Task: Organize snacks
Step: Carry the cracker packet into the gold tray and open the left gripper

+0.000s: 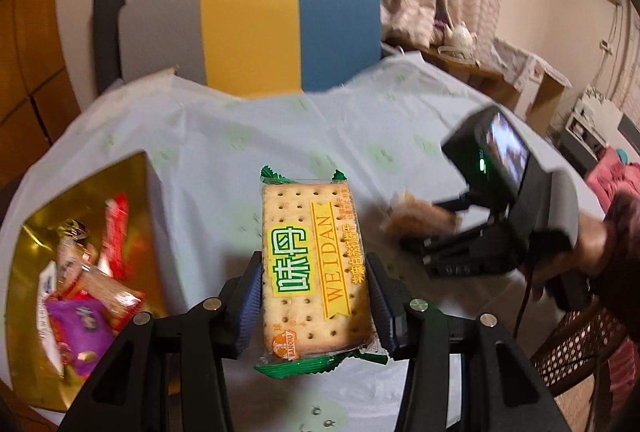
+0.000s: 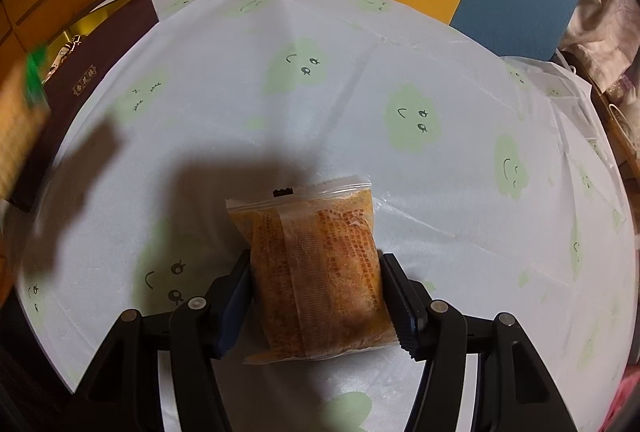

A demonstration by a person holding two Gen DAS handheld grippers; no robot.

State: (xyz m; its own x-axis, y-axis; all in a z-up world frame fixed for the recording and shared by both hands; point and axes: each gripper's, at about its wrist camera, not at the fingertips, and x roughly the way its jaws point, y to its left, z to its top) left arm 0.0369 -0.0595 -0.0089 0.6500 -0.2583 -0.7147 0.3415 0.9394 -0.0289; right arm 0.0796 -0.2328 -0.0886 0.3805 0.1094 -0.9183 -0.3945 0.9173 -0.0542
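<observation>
My left gripper (image 1: pixel 316 268) is shut on a green-edged cracker packet (image 1: pixel 312 268) marked WEIDAN and holds it above the table. A gold-lined box (image 1: pixel 136 216) with several wrapped snacks lies to its left. My right gripper (image 2: pixel 316 272) is shut on a clear packet of brown crumbly snack (image 2: pixel 316 272) above the table. In the left wrist view the right gripper (image 1: pixel 436 228) shows at the right, blurred, with the brown snack (image 1: pixel 420 216) in it. In the right wrist view the box's dark side (image 2: pixel 92 84) and the blurred cracker packet (image 2: pixel 20 124) show at far left.
The table wears a white cloth with green smiley blobs (image 2: pixel 320 92). A grey, yellow and blue chair (image 1: pixel 248 32) stands behind the table. A side table with a teapot (image 1: pixel 460 36) is at the back right. A wicker chair (image 1: pixel 580 344) is at the right.
</observation>
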